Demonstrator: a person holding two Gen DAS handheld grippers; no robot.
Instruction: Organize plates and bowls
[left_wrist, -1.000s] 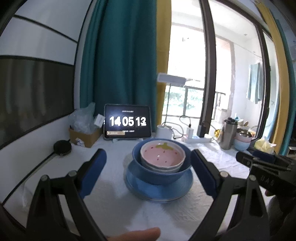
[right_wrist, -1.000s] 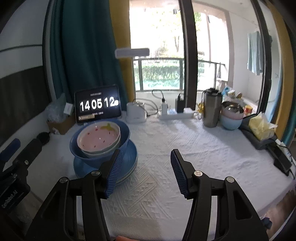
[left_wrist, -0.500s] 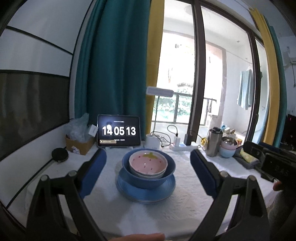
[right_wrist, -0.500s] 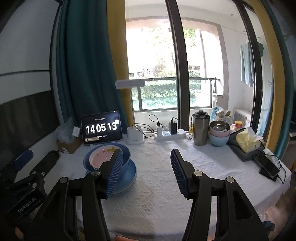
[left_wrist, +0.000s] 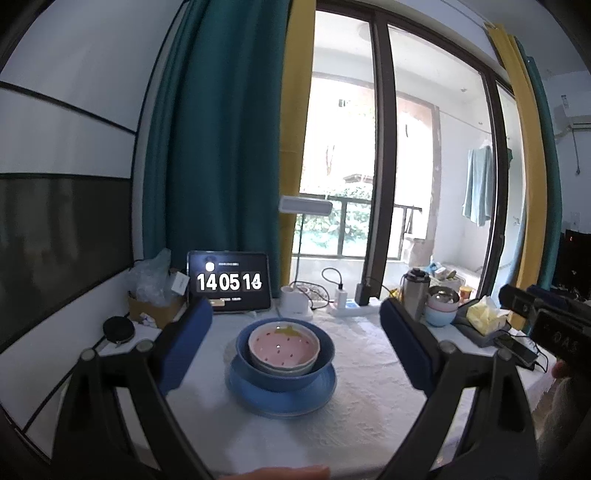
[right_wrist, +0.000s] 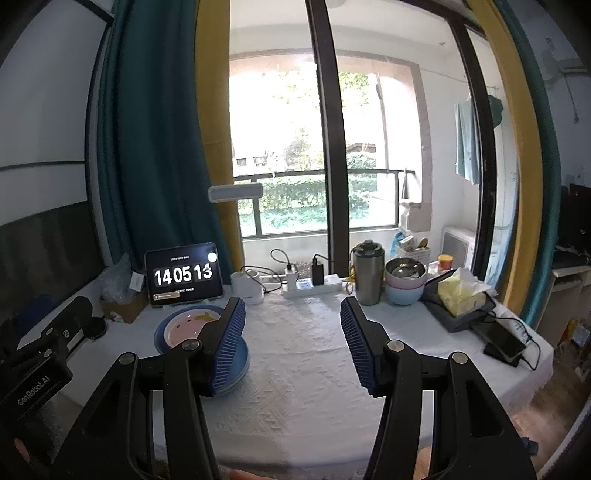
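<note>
Stack, upright, openings up: pink strawberry bowl (left_wrist: 283, 346) nested in blue bowl (left_wrist: 285, 373) on blue plate (left_wrist: 282, 398). Sits ahead, between the left gripper (left_wrist: 295, 350) fingers (left_wrist: 184, 347), which are wide apart, empty. Right gripper (right_wrist: 292, 343) half open, holding nothing.

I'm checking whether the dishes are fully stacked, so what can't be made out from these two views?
- Right wrist view: the right claw's left finger covers much of the blue bowl and blue plate.
- Left wrist view: the pink bowl hides whatever lies beneath it in the blue bowl.
- Both views: the far stacked bowls are too small to count.
</note>
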